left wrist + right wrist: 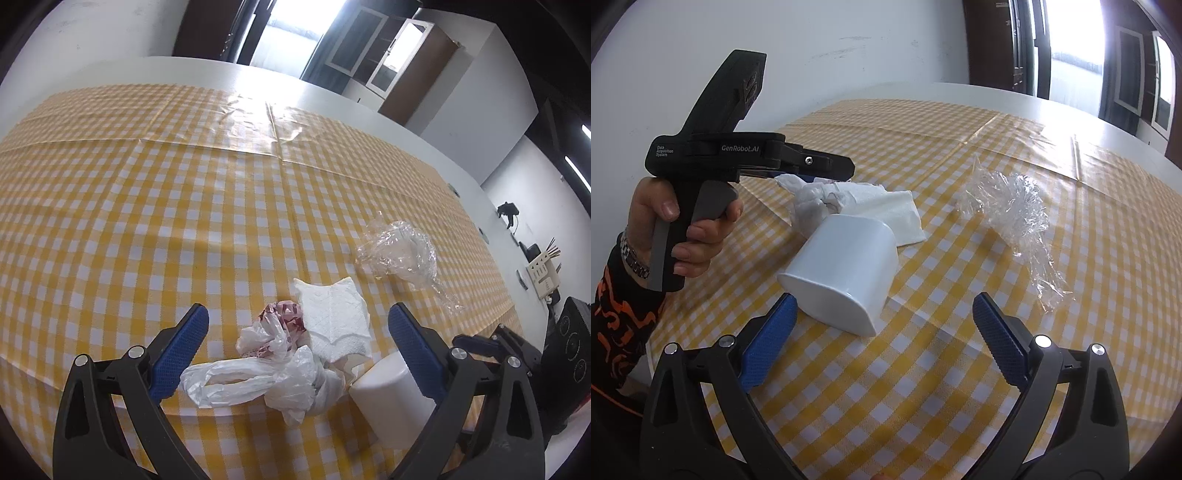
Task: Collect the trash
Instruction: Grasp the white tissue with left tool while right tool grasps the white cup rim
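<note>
A crumpled white plastic bag [266,380] with a red-stained wad [284,317] lies at the near table edge, a white paper napkin [336,321] beside it. My left gripper [299,350] is open and hovers right over the bag, blue pads on either side. A white bin [842,266] lies on its side; it also shows in the left wrist view [391,398]. My right gripper [882,343] is open just in front of the bin's base. Crumpled clear film [1012,206] lies to the right, also in the left wrist view [402,254].
The table [362,96] carries a yellow-and-white checked cloth [166,206]. The hand-held left gripper body [738,155] hangs above the bag in the right wrist view. A cabinet [406,59] and a bright doorway stand behind the table.
</note>
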A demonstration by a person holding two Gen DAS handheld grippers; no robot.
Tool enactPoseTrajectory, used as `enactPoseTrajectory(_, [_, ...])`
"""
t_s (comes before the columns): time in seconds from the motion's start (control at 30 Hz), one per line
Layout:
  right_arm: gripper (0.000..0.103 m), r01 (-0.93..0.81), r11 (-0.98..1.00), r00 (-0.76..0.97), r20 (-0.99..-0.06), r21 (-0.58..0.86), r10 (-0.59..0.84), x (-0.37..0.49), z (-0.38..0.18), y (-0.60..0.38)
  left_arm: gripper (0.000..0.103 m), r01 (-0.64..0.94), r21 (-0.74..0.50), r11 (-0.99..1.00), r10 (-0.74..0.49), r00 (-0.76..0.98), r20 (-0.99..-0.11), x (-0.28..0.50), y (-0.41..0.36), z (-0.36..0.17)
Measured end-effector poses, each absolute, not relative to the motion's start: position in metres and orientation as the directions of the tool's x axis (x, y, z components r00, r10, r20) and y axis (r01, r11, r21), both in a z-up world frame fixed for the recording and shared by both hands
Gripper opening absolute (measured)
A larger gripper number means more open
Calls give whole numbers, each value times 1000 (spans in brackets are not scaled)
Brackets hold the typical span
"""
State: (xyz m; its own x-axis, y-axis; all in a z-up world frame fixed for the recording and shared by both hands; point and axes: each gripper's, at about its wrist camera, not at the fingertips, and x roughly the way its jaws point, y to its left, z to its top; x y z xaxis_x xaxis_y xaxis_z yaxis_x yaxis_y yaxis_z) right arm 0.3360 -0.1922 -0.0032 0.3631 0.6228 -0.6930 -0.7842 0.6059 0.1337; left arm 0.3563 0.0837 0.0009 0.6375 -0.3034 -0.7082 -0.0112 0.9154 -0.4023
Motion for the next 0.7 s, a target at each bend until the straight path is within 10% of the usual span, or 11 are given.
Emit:
enactPoseTrajectory(0.3, [53,-788,605,351,-725,113,592,333,-15,-169,91,124,-326,937,-308,731,-608,352,55,31])
enactPoseTrajectory(0.5, [18,-787,609,355,-735,99,578,333,-19,-169,62,147,-313,938,-331,641,-692,369,41,7])
enactPoseTrajectory(0.7, [5,-769,633,376,-738,89,560,338,-21,-174,36,134,-272,953,-295,615,-731,373,39,-4])
